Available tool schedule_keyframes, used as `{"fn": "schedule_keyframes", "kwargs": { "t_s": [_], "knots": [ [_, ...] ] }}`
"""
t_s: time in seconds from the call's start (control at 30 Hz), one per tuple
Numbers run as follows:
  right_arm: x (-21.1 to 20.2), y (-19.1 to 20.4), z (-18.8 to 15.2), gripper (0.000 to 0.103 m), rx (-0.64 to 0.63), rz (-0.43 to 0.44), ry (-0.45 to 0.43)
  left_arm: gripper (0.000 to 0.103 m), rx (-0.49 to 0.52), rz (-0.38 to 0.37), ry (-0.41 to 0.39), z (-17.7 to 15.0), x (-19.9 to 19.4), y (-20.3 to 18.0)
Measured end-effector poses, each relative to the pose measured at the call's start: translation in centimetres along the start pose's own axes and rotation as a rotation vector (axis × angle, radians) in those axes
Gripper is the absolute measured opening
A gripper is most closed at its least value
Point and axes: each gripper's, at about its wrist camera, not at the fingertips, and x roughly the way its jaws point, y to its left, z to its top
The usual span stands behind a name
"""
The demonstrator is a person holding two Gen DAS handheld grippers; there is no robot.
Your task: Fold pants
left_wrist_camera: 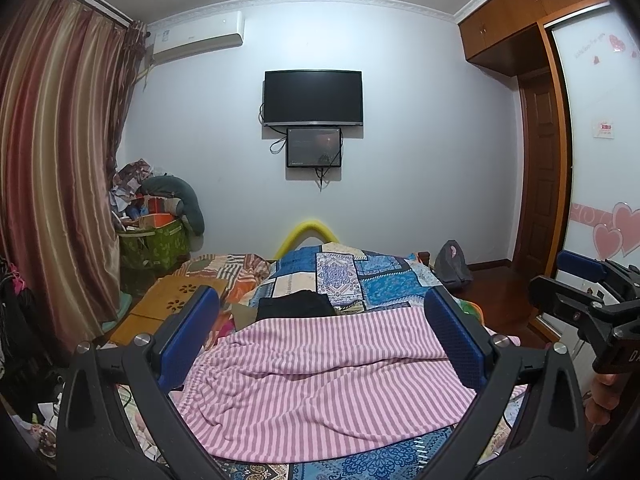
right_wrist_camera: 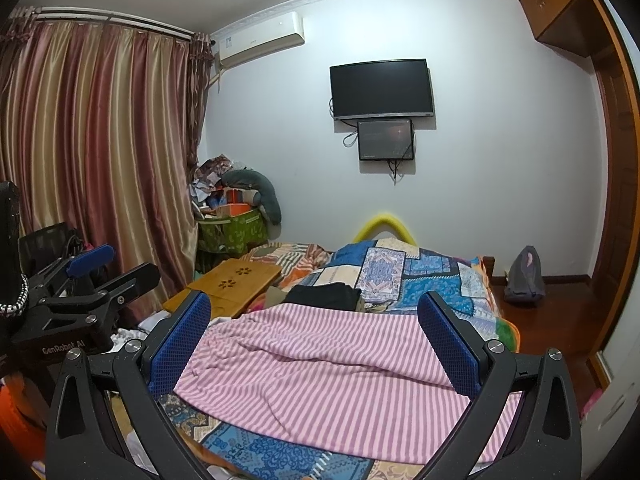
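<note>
Pink-and-white striped pants (left_wrist_camera: 320, 384) (right_wrist_camera: 332, 376) lie spread and rumpled on the patchwork bedspread (left_wrist_camera: 384, 280) (right_wrist_camera: 432, 280). My left gripper (left_wrist_camera: 320, 336) hovers above the pants, jaws wide apart, nothing between its blue pads. My right gripper (right_wrist_camera: 316, 340) hangs likewise over the pants, open and empty. In the left wrist view the right gripper (left_wrist_camera: 580, 292) shows at the right edge, held by a hand (left_wrist_camera: 600, 396). In the right wrist view the left gripper (right_wrist_camera: 100, 276) shows at the left edge, its jaws apart.
A folded black garment (left_wrist_camera: 296, 304) (right_wrist_camera: 324, 294) lies just beyond the pants. A wooden lap table (left_wrist_camera: 180, 296) (right_wrist_camera: 236, 276) sits at the bed's left side. Curtains (left_wrist_camera: 52, 160), a cluttered green box (left_wrist_camera: 156, 240) and a grey bag (left_wrist_camera: 452, 264) on the floor stand around.
</note>
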Motion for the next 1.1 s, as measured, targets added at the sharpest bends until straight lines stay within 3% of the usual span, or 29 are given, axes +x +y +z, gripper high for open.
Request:
{"fn": "schedule_keyframes", "kwargs": {
  "t_s": [0.3,0.5,0.77,0.93,1.1],
  "knots": [
    [1.2,-0.4,-0.1,0.103,0.002,-0.003,0.022,0.103,-0.004,0.008,0.028,-0.1,1.8,0.4],
    [3.6,-2.1,-0.2,0.103,-0.027,-0.048,0.046,0.103,0.017,0.042,0.055,0.5,5.2,2.0],
    [11.0,-9.8,-0.6,0.103,0.007,-0.11,0.181,0.103,-0.037,0.142,0.224,1.2,16.9,9.8],
    [15.8,-14.0,-1.6,0.103,0.021,-0.159,0.264,0.099,-0.072,0.231,0.372,-1.0,25.5,15.2],
    [20.2,-16.4,-3.4,0.103,-0.028,-0.207,0.338,0.098,-0.051,0.286,0.459,-3.6,32.5,19.0]
  ]
}}
